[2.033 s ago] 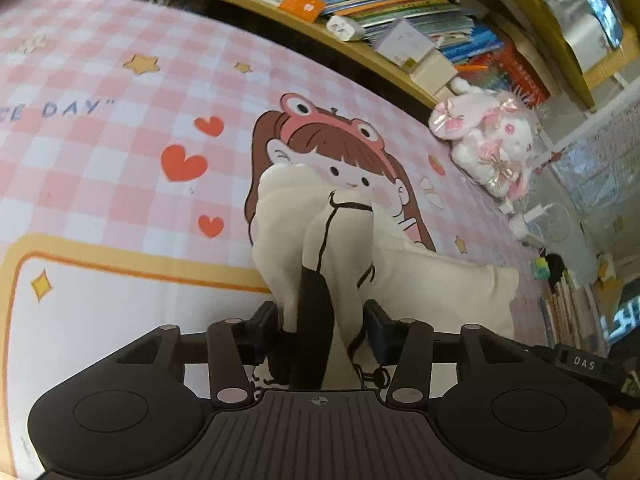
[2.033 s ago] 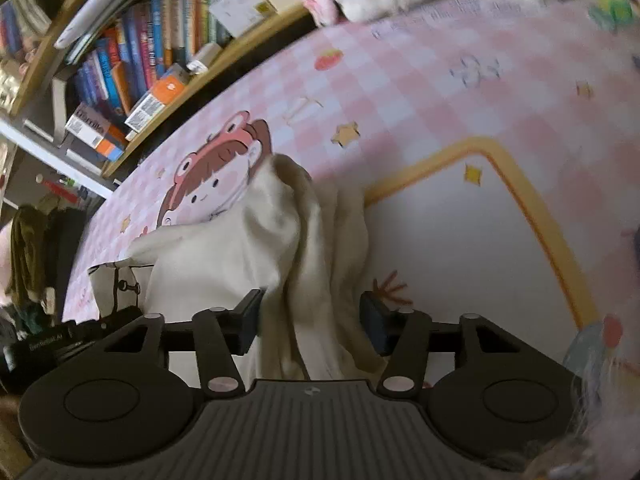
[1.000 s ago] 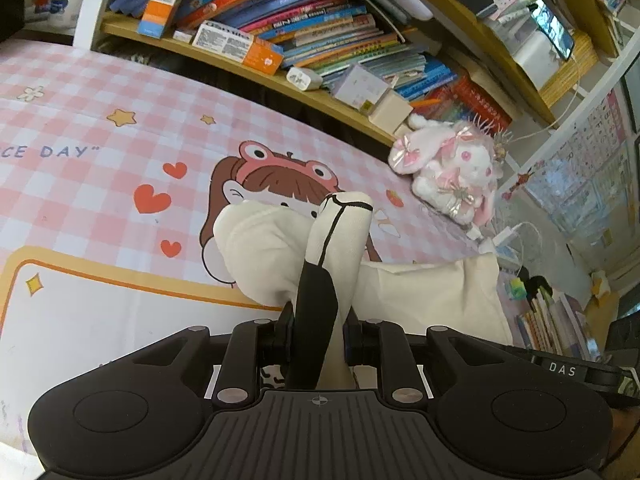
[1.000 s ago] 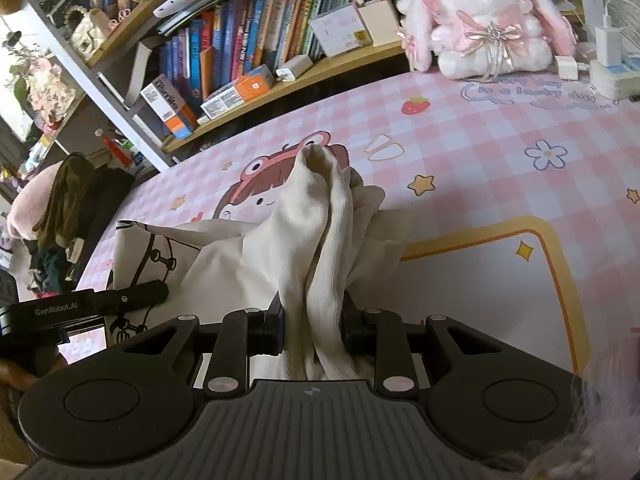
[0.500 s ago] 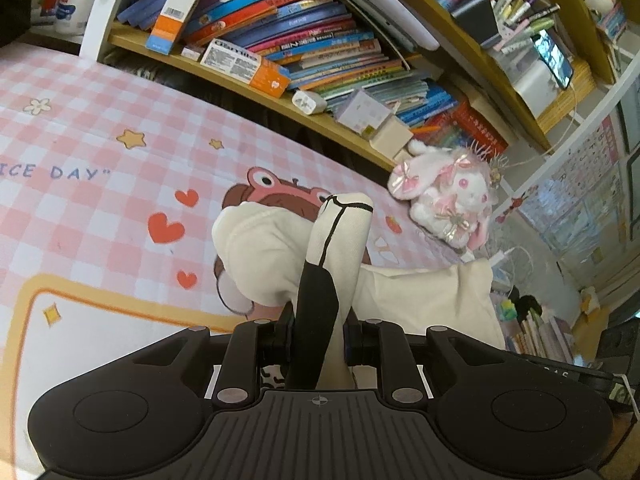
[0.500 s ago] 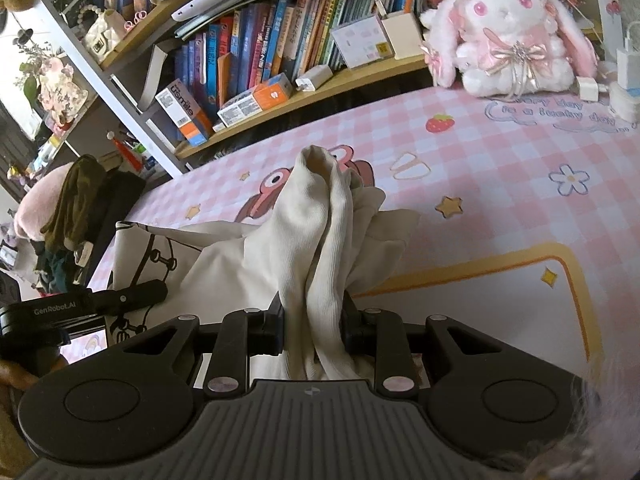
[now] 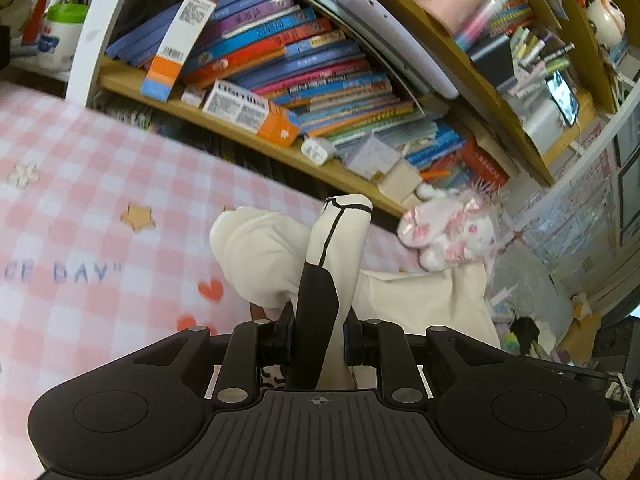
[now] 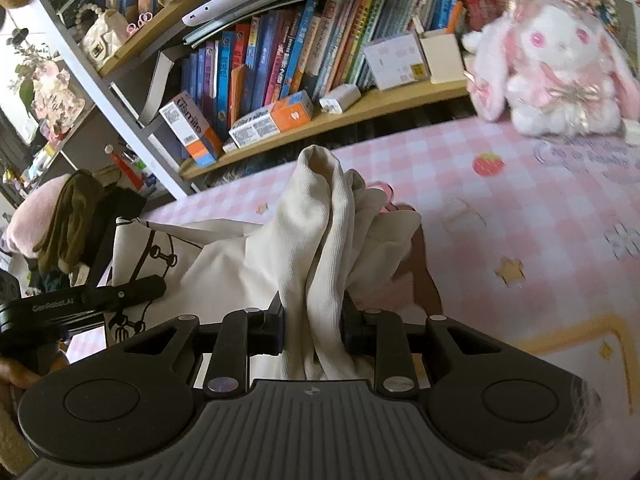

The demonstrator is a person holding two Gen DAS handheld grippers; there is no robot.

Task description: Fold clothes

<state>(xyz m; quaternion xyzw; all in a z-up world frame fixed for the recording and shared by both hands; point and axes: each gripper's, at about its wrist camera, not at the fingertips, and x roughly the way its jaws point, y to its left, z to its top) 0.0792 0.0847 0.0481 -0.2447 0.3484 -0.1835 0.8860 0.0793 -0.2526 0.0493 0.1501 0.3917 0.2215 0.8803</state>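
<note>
A cream garment (image 7: 416,300) with black printed outlines hangs stretched between both grippers above the pink checked mat (image 7: 80,208). My left gripper (image 7: 318,334) is shut on a bunched edge with a black patch that stands up between the jaws. In the right wrist view my right gripper (image 8: 312,330) is shut on a ribbed cream fold of the garment (image 8: 316,232); the cloth runs left to the other gripper's black handle (image 8: 80,302), held by a hand at the left edge.
A wooden bookshelf (image 7: 248,132) full of books lines the far edge of the mat (image 8: 540,216). A pink and white plush rabbit (image 8: 556,64) sits at the back right. A pile of dark clothes (image 8: 68,216) lies at the left.
Both grippers have carried the garment up and toward the bookshelf; the shelf now looms larger and the cartoon print on the mat is mostly covered. Both grips stay the same.
</note>
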